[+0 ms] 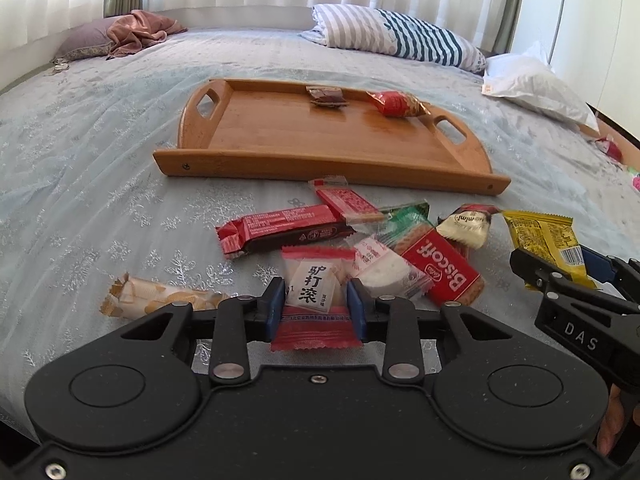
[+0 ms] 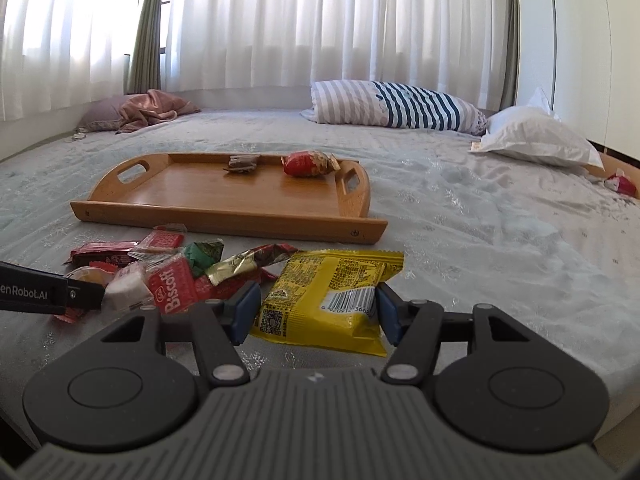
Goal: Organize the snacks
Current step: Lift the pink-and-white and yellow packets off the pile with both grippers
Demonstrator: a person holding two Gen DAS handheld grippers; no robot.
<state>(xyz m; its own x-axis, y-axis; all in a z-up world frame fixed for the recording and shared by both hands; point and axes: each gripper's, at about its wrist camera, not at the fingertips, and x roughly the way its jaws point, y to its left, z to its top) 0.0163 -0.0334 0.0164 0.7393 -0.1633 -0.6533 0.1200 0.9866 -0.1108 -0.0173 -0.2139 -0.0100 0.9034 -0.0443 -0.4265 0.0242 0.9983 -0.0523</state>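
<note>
Left tongs (image 1: 316, 304) first, seen through their own camera: my two blue pads sit against the sides of a red-and-clear packet (image 1: 314, 300) printed with black characters, so I am clamped on it. It lies between the fingers, its lower red edge reaching back toward the tongs' body. Just ahead and to the right of the tips lies a white cake in clear wrap (image 1: 386, 274), then a red Biscoff packet (image 1: 446, 272). Ahead and slightly left is a long red-and-brown bar (image 1: 280, 230), with a small red wafer packet (image 1: 348, 202) beyond it. To the left of my tips rests a tan-and-white wrapper (image 1: 156, 296). Farther ahead stands the wooden tray (image 1: 320, 160), holding a brown packet (image 1: 326, 96) and a red-and-gold packet (image 1: 396, 103) along its far side. At the right edge my other tool reaches in over a yellow packet (image 1: 546, 242).

Right tongs (image 2: 316, 308), through their camera: the blue pads stand on either side of the yellow packet (image 2: 328, 292), the right one touching its barcode end, the left one beside its edge. Whether they are actually pinching I cannot tell. The packet lies on the bedspread (image 2: 480, 220), stretching forward from between the tips. Left of these tips is the pile with the Biscoff packet (image 2: 174, 284) and a gold-and-red wrapper (image 2: 248, 262), and the tray (image 2: 224, 216) sits ahead and to the left.
</note>
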